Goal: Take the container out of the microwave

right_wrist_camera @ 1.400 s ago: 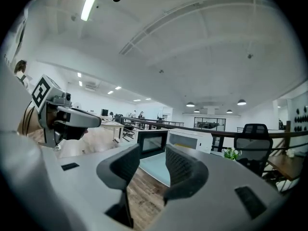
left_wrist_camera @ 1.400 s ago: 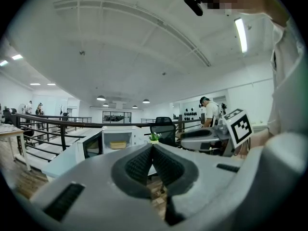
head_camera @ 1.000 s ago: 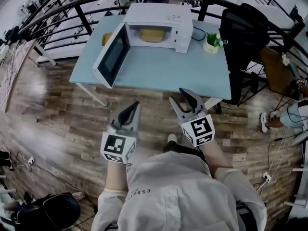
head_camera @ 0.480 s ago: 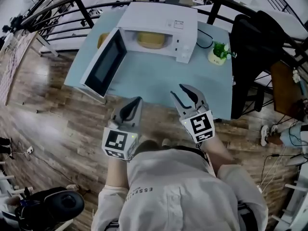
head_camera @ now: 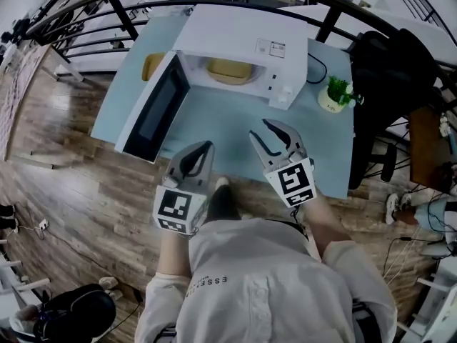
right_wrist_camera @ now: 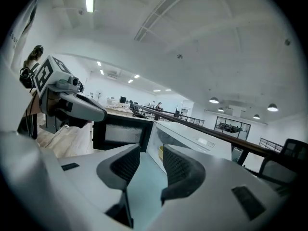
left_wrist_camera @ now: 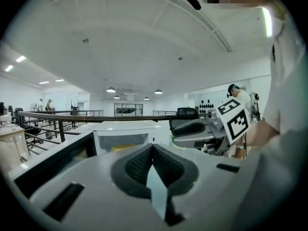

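Note:
A white microwave [head_camera: 235, 38] stands at the back of the light blue table [head_camera: 228, 116], with its door [head_camera: 151, 109] swung open to the left. Inside sits a yellow container [head_camera: 230, 70], also visible as a yellow patch [left_wrist_camera: 122, 148] and a yellow edge [right_wrist_camera: 160, 153] in the two gripper views. My left gripper [head_camera: 203, 148] hovers over the table's front edge, its jaws shut on nothing [left_wrist_camera: 151, 150]. The right gripper [head_camera: 260, 128] is beside it over the table, open and empty [right_wrist_camera: 151, 160]. Both are well short of the microwave.
A small potted plant [head_camera: 335, 95] stands right of the microwave. A yellowish object [head_camera: 152, 64] lies behind the open door. A black railing [head_camera: 128, 9] runs behind the table, and a dark chair [head_camera: 389, 84] is to the right. Wooden floor lies below.
The person has stepped closer to the table. Both grippers moved forward from above the floor to over the table's front edge. The right jaws stand a little wider.

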The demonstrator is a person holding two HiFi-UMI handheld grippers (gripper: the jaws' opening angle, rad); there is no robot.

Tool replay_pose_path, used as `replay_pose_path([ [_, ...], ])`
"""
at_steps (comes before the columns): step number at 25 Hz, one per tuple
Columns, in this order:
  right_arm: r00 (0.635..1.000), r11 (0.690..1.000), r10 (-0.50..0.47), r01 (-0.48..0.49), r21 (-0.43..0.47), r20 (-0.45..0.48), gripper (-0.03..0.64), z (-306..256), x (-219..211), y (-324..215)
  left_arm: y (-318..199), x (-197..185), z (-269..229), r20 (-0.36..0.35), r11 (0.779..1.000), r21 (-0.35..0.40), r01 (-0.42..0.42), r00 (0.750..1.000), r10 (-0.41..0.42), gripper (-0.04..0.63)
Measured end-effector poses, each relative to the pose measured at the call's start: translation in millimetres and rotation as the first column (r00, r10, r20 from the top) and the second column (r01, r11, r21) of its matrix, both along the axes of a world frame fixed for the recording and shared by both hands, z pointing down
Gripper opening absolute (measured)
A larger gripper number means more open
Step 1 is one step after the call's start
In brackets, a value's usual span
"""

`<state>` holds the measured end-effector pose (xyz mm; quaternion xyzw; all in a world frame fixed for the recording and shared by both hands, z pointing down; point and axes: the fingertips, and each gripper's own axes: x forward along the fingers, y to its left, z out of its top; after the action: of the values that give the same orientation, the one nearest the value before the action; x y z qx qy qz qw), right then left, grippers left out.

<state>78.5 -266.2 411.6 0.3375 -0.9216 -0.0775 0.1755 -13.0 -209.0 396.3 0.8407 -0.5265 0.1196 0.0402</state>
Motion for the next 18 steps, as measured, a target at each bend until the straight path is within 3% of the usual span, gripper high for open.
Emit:
replay_pose_path([
  [4, 0.996, 0.999, -0.007, 0.003, -0.042, -0.092, 0.16, 12, -37, -44, -44, -28, -12, 0.022, 0.998, 0.026, -0.051, 0.998, 0.051, 0.002],
  [10, 0.962, 0.996, -0.013, -0.011, -0.086, -0.274, 0.16, 46, -79, -111, -98, -69, -6, 0.003, 0.996, 0.022, -0.091, 0.996, 0.091, 0.002],
  [18, 0.863, 0.992, -0.102, 0.049, -0.119, -0.494, 0.16, 101, -121, -169, -137, -101, 5, -0.006, 0.993, 0.028, -0.112, 0.994, 0.113, 0.002],
])
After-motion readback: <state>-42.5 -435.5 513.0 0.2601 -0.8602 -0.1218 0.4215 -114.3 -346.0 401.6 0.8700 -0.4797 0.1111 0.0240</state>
